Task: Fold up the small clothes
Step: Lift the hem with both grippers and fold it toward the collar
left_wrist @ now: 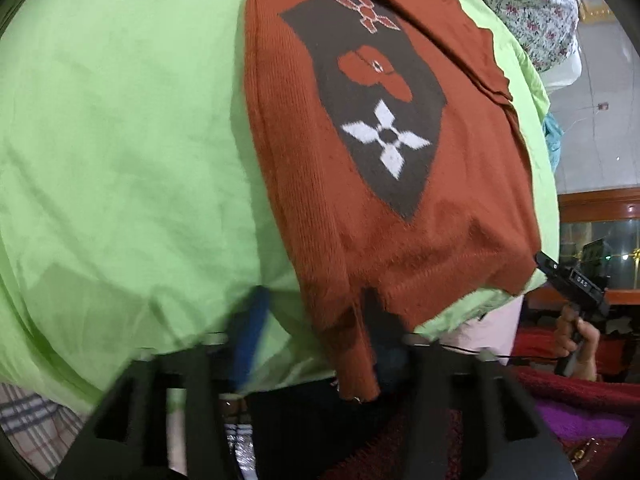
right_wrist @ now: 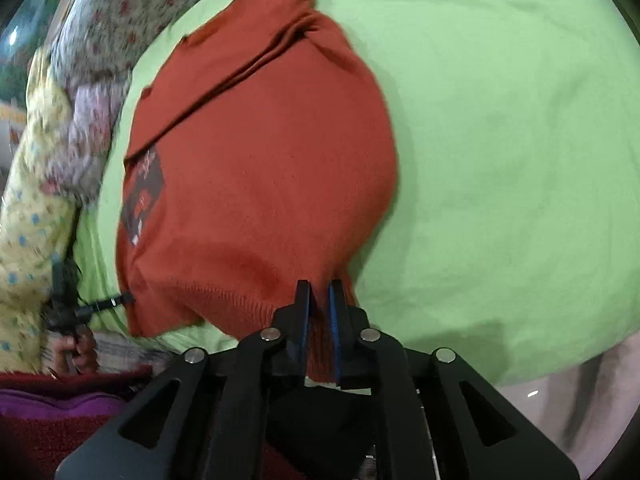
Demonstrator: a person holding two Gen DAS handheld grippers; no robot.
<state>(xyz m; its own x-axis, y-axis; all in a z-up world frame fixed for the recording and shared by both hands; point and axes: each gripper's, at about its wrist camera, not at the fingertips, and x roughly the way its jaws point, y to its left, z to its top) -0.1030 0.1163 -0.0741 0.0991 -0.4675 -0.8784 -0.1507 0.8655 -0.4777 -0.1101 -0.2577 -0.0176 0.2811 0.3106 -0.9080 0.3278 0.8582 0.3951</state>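
Note:
An orange knit sweater (left_wrist: 312,160) with a dark flower panel lies on a light green sheet (left_wrist: 120,140). In the left wrist view my left gripper (left_wrist: 312,328) stands open at the sweater's near hem, where a narrow orange corner hangs beside the right finger. The right wrist view shows the sweater (right_wrist: 260,160) folded, mostly plain orange. My right gripper (right_wrist: 319,300) is shut on the ribbed hem at its near right corner. Each gripper shows small in the other view, as the right gripper (left_wrist: 572,280) and the left gripper (right_wrist: 100,304).
A floral cloth (right_wrist: 100,40) is heaped beyond the sweater. A person's yellow dotted sleeve (right_wrist: 32,220) fills the left edge. Red and purple fabric (left_wrist: 580,412) lies below the sheet's (right_wrist: 500,140) near edge. A wooden cabinet (left_wrist: 600,208) stands at the right.

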